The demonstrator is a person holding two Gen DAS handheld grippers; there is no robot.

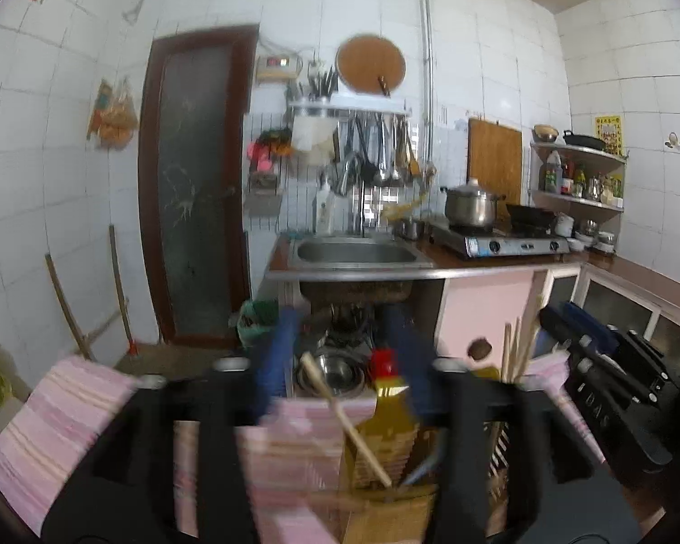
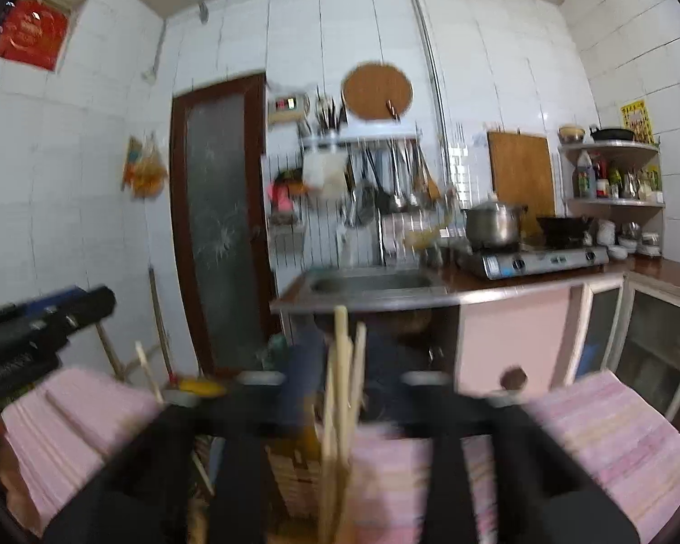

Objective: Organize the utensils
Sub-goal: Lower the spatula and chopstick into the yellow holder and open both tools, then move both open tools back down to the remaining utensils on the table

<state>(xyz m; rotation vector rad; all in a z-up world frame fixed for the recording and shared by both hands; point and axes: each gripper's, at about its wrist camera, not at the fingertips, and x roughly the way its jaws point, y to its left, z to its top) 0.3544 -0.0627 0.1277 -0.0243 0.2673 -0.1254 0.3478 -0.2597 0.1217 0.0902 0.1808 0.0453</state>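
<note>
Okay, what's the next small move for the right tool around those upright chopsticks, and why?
Probably close the right tool gently on the chopsticks. They stand upright between its fingers, above the bamboo holder, and the fingers seem not yet clamped on them, though blur leaves that unsure. A firm hold should come before any lifting.
</note>
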